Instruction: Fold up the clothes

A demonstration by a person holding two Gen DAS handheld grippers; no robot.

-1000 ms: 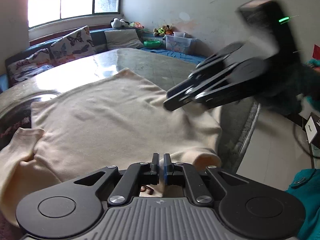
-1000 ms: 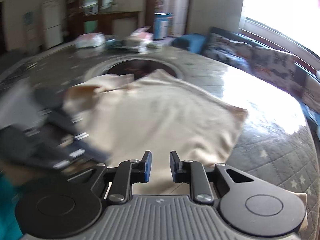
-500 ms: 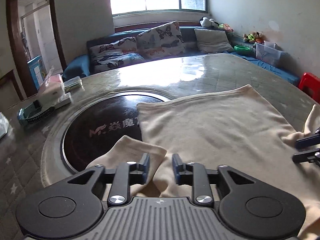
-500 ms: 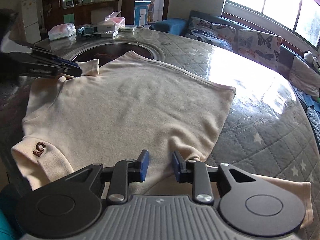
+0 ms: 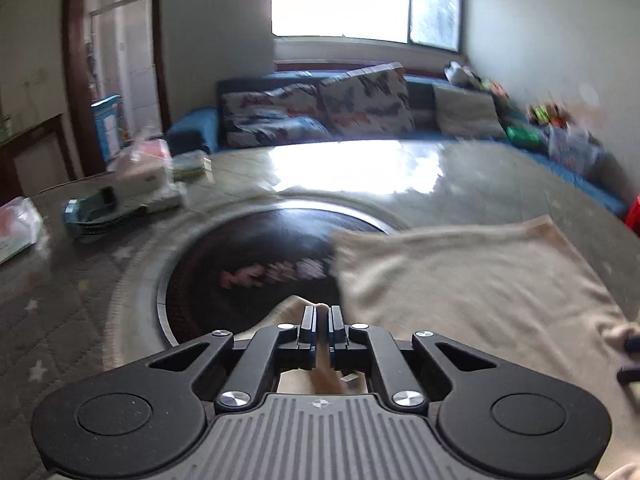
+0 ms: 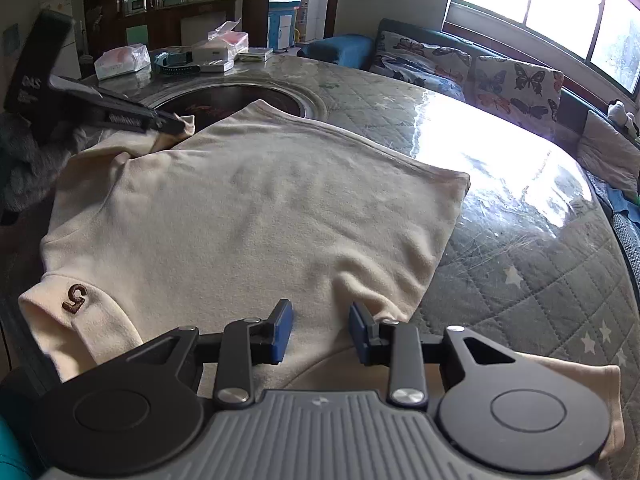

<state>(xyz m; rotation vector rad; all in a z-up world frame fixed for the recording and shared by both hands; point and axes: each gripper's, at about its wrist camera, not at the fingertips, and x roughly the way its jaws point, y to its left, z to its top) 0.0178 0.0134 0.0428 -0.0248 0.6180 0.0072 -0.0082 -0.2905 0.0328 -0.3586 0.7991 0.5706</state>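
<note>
A cream shirt [image 6: 260,208] lies spread flat on the round table, and its cuff with a brown "5" patch [image 6: 76,294] hangs near the front left. My left gripper [image 5: 322,312] is shut on a fold of the shirt's far sleeve [image 6: 188,124]; cloth shows pinched between its jaws. From the right wrist view the left gripper [image 6: 176,124] sits at the far left corner of the shirt. My right gripper [image 6: 320,312] hovers low over the near edge of the shirt. Its jaws are opening, with cloth below them and nothing pressed.
The table has a quilted grey cover [image 6: 520,280] under glass and a dark round inset [image 5: 248,264]. Boxes and tissue packs [image 6: 216,50] stand at its far side. A blue sofa with butterfly cushions [image 6: 500,76] runs along the window wall.
My left gripper swung across from the shirt's near side to its far sleeve, opened on the way, then shut on the sleeve. My right gripper's jaws spread wider.
</note>
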